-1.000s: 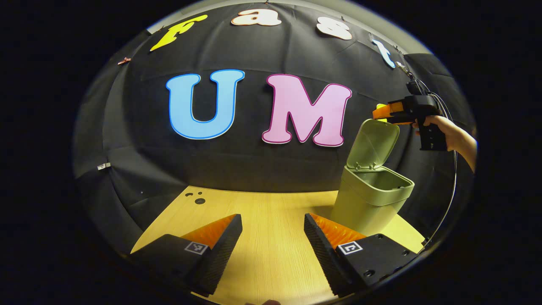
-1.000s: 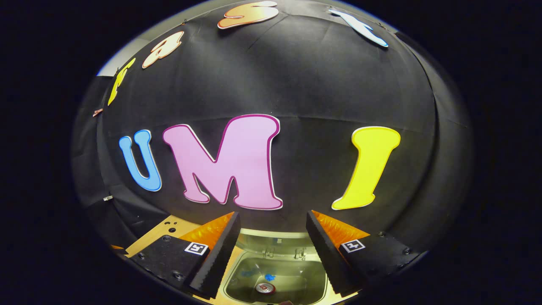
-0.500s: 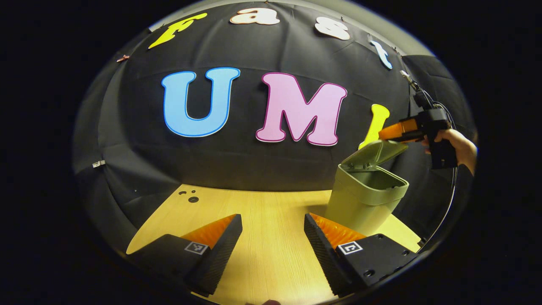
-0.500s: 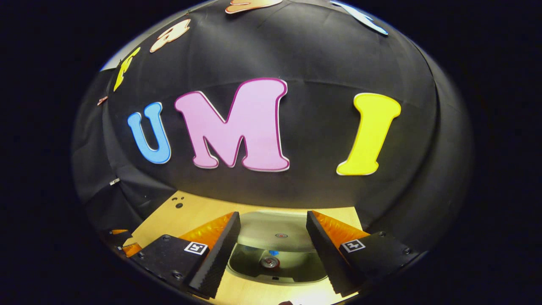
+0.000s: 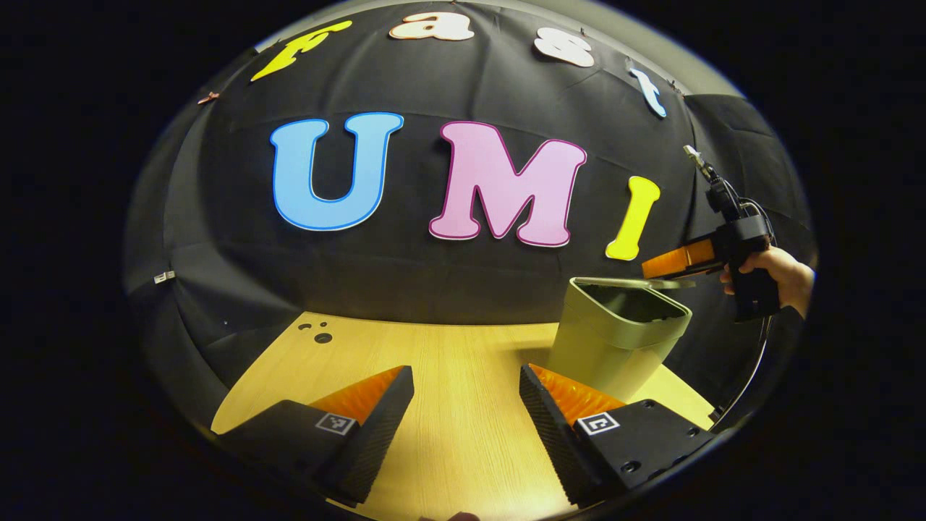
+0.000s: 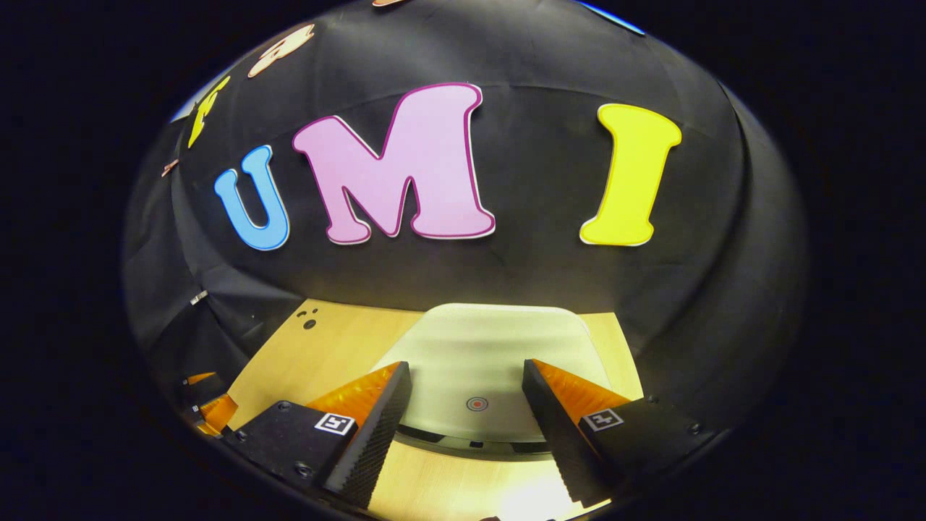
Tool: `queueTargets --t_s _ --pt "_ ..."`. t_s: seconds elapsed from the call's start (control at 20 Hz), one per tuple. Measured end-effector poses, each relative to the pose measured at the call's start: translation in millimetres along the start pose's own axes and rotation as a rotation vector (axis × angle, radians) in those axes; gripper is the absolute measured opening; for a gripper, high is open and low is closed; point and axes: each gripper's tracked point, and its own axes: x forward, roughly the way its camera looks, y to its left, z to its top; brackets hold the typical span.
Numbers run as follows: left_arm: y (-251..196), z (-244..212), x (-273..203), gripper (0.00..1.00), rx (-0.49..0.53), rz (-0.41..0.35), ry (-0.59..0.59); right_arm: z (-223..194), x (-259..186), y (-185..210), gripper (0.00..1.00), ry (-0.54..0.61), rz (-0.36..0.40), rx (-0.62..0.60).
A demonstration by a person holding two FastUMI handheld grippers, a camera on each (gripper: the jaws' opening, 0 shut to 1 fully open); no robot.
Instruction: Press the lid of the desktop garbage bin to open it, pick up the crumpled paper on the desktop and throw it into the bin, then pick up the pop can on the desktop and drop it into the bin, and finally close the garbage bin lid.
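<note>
Olive-green plastic forms the desktop garbage bin [image 5: 615, 340], which stands on the pale wooden counter [image 5: 448, 376] toward its far right side, close to the black cloth wall. Its lid [image 6: 492, 362] is lowered almost flat over the opening; in the left gripper view a dark gap shows under the lid's front edge, so it is not fully seated. A small red ring mark [image 6: 476, 404] sits near the front of the lid.

Above the bin, the right gripper [image 6: 466, 416] hangs with its two fingers spread wide, grasping nothing, one finger to each side of the ring mark. From the left gripper view that same gripper [image 5: 676, 262] reaches in over the bin's right rim, just above or touching the lid, held by a hand [image 5: 778, 271] farther right.

Left of the bin and nearer the front of the counter, the left gripper [image 5: 466, 427] is released too, its fingers apart over bare wood. A few small dark holes [image 5: 318, 334] mark the counter's far left corner.
</note>
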Motion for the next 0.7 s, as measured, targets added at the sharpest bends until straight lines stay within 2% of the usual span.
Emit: queueTargets --t_s 0.25,0.7 --pt "-1.8 -1.3 1.3 0.95 0.004 -0.001 0.004 -21.0 4.6 2.6 0.99 0.028 -0.002 -0.060" --pt "-1.4 -1.2 6.2 0.95 0.009 0.003 0.010 -32.6 7.1 2.0 0.99 0.025 -0.011 -0.071"
